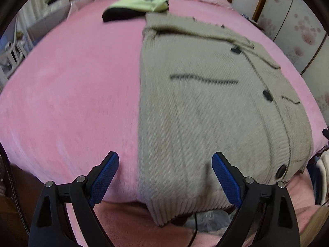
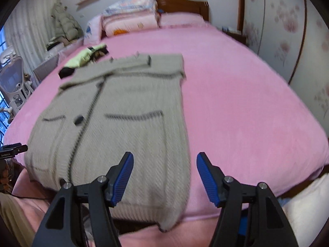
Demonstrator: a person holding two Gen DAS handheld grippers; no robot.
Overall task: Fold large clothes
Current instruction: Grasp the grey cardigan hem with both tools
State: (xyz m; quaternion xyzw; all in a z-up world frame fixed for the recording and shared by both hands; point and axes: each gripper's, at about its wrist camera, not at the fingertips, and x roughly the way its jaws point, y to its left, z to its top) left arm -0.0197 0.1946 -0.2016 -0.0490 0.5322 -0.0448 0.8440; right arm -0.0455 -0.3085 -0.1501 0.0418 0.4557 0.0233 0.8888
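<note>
A large beige knitted cardigan [image 1: 205, 107] with dark buttons and dark-trimmed pockets lies flat on the pink bed, sleeves folded across its top; its ribbed hem hangs over the near edge. My left gripper [image 1: 165, 160] hovers open over the hem's left corner, nothing between its blue pads. The right wrist view shows the same cardigan [image 2: 123, 127]. My right gripper [image 2: 165, 160] is open above the hem's right corner, straddling the cardigan's right edge without touching it.
A pink blanket covers the bed [image 1: 72, 92]. A light green and black garment [image 1: 135, 7] lies beyond the cardigan's collar. Pillows and folded quilts [image 2: 131, 20] are stacked at the wooden headboard. A wardrobe [image 2: 287, 30] stands on the right, a chair [image 2: 14, 82] on the left.
</note>
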